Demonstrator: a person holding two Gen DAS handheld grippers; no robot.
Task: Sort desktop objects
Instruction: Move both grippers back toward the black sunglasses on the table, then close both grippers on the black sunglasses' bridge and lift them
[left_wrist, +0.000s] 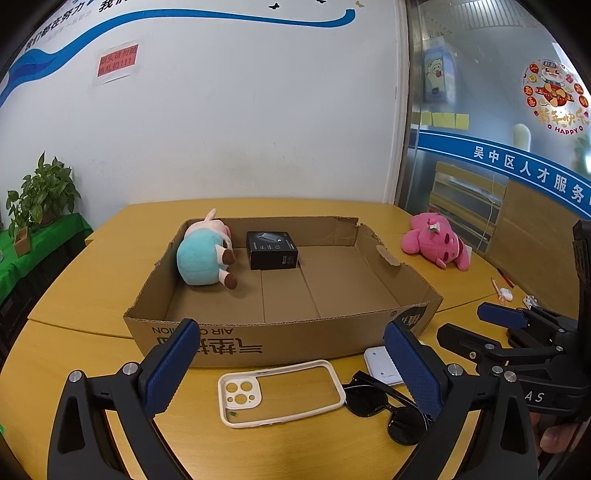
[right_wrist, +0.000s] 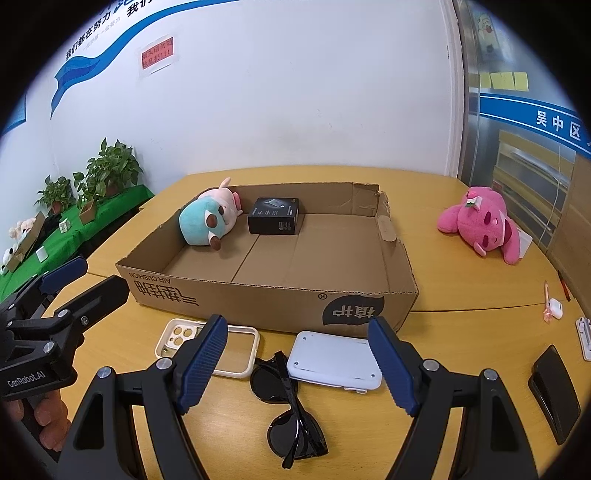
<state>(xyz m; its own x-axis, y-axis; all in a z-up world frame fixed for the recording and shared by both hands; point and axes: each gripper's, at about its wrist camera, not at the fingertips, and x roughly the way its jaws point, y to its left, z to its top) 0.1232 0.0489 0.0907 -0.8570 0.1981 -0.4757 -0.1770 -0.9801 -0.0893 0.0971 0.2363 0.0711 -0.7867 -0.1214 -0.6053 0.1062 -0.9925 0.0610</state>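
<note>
A shallow cardboard box (left_wrist: 325, 334) (right_wrist: 258, 302) stands mid-table. Inside lie a teal and pink plush (left_wrist: 205, 254) (right_wrist: 210, 219) and a small black box (left_wrist: 272, 250) (right_wrist: 274, 216). In front of it lie a cream phone case (left_wrist: 280, 391) (right_wrist: 236, 352), black sunglasses (left_wrist: 384, 402) (right_wrist: 291, 410) and a white flat device (left_wrist: 380, 363) (right_wrist: 334, 360). A pink plush (left_wrist: 437, 242) (right_wrist: 484, 221) lies right of the box. My left gripper (left_wrist: 291, 363) is open above the phone case. My right gripper (right_wrist: 297, 363) is open above the sunglasses and white device.
White earbuds and a pink pen (right_wrist: 552, 308) lie at the right, with a black phone-like object (right_wrist: 554, 391) near the right edge. Potted plants (right_wrist: 110, 170) stand on a green-covered side table at the left. A white wall is behind the table.
</note>
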